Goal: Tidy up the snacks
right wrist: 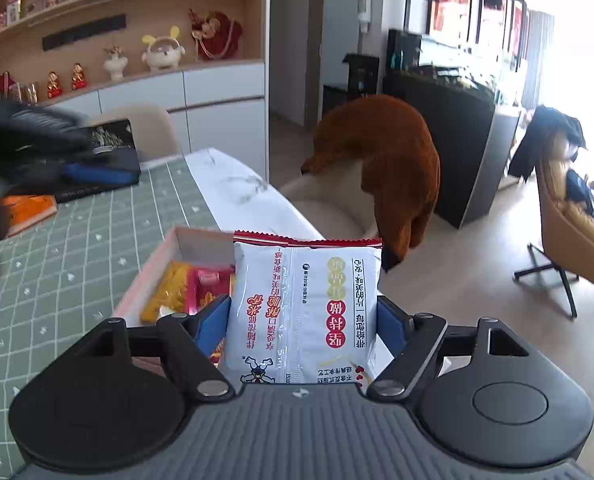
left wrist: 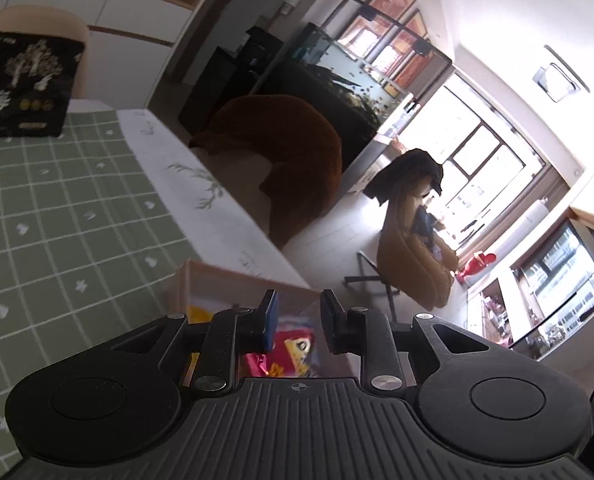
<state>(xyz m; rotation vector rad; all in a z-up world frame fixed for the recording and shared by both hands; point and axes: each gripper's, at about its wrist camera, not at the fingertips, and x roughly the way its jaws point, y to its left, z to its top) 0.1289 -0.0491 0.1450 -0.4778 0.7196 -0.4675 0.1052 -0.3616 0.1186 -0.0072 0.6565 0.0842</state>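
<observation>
the right tool (right wrist: 303, 316) is clamped on a white snack packet (right wrist: 303, 312) with a red top edge and red print; its blue pads press the packet's two sides, and the packet stands upright between them, held in the air above the box. the shallow pale box (right wrist: 165, 242) sits at the edge of the surface (right wrist: 77, 248), which wears a green checked cloth. inside the box, at about 9 o'clock from the held packet, lie a yellow packet (right wrist: 169, 288) and a pink-red packet (right wrist: 207, 286), side by side.

the left tool (left wrist: 297, 320) carries nothing. its jaws are drawn in to their narrowest, with a gap showing between the blue pads, and through that gap a red and yellow snack wrapper (left wrist: 293, 346) shows in the same box (left wrist: 225, 276) below. at 10 o'clock in the left wrist view a black box with gold trees (left wrist: 21, 80) stands at the far side of the surface. in the right wrist view the left tool shows as a dark blur at 9 o'clock, in front of that black box.
</observation>
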